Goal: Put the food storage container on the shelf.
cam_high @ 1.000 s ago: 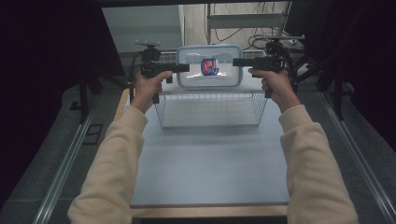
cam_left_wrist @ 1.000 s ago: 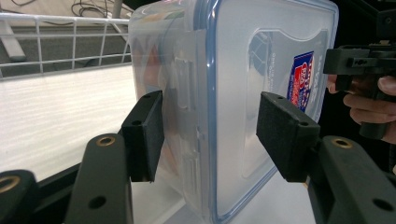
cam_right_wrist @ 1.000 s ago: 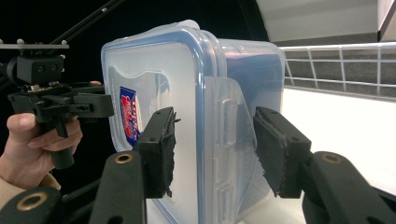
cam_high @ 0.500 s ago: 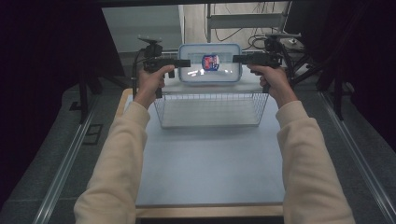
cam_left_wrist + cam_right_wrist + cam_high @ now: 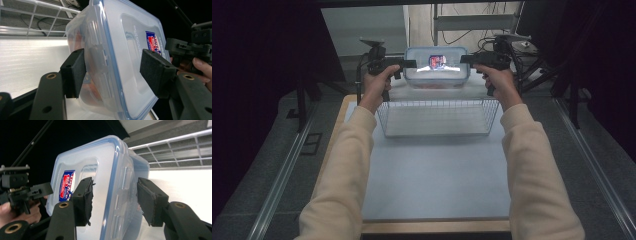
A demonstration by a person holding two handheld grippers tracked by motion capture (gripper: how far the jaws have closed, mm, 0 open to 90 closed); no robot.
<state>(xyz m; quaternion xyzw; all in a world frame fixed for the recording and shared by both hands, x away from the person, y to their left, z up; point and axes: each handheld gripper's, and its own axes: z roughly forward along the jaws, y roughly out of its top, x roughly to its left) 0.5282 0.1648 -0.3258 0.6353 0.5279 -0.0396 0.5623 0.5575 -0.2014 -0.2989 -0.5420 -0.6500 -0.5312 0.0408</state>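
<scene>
A clear plastic container (image 5: 436, 67) with a blue-rimmed lid and a red and blue label hangs in the air above the far edge of a wire basket (image 5: 437, 103). My left gripper (image 5: 409, 63) is shut on its left end and my right gripper (image 5: 464, 59) on its right end. In the left gripper view the container (image 5: 125, 50) sits between my left gripper's (image 5: 115, 66) pads, lid towards the right pad. The right gripper view shows the container (image 5: 100, 170) clamped across lid and body by my right gripper (image 5: 116, 197). Something reddish lies inside it, blurred.
The empty wire basket stands at the far end of the grey table mat (image 5: 432, 170). Beyond the table are cables and stands (image 5: 522, 47). Dark curtains close in both sides. The person's cream sleeves (image 5: 532, 165) reach over the table.
Both grippers have raised the container a little higher and slightly farther away above the basket. Their hold on it is the same.
</scene>
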